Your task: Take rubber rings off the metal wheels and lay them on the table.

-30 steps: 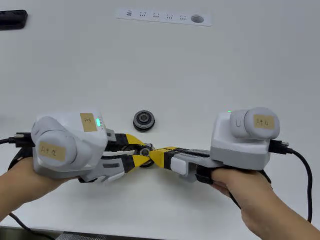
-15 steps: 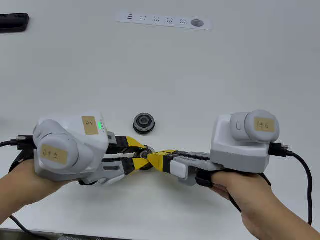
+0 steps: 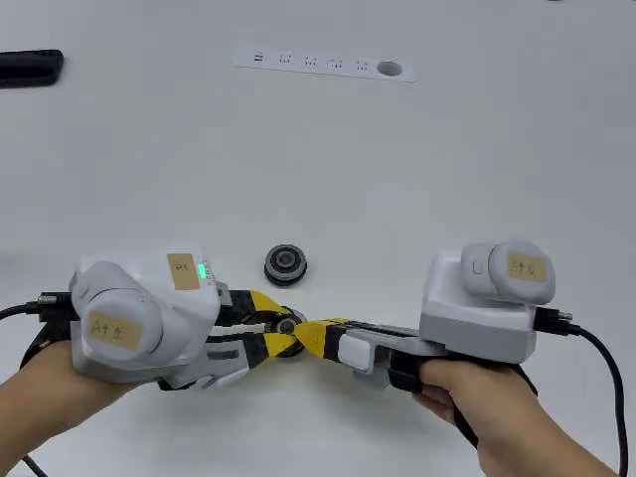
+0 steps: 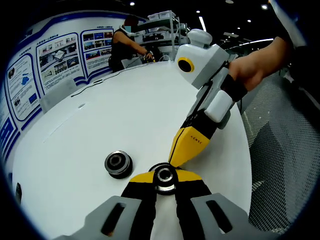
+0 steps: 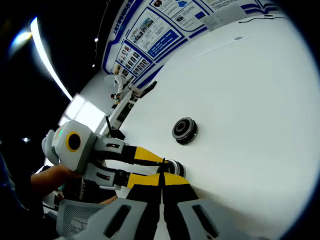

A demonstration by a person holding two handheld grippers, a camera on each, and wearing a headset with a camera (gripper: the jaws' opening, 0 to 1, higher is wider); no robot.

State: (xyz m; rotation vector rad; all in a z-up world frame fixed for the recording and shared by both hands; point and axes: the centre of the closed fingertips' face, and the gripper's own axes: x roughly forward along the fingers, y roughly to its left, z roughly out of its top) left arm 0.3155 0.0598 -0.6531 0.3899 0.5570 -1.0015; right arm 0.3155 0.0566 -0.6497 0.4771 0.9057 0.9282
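Note:
My left gripper (image 3: 281,326) (image 4: 165,179) is shut on a small metal wheel (image 3: 287,325) (image 4: 165,176), held just above the white table (image 3: 417,179). A black rubber ring (image 4: 152,170) sits around the wheel. From the right, my right gripper (image 3: 306,333) (image 5: 162,176) meets it with yellow jaws pressed together on the ring's edge at the wheel (image 5: 176,168). In the left gripper view the right gripper (image 4: 176,159) touches the wheel's upper right rim. A second wheel (image 3: 285,263) (image 4: 118,164) (image 5: 184,130) with its black ring lies flat on the table just beyond.
A white power strip (image 3: 323,63) lies at the table's far side and a black object (image 3: 30,67) at the far left. Cables trail from both grippers. In the left gripper view a person (image 4: 127,42) stands beyond the table, near shelves.
The head camera tilted, so the whole picture slid down. Both grippers keep the same hold at the wheel, and the second wheel has not moved.

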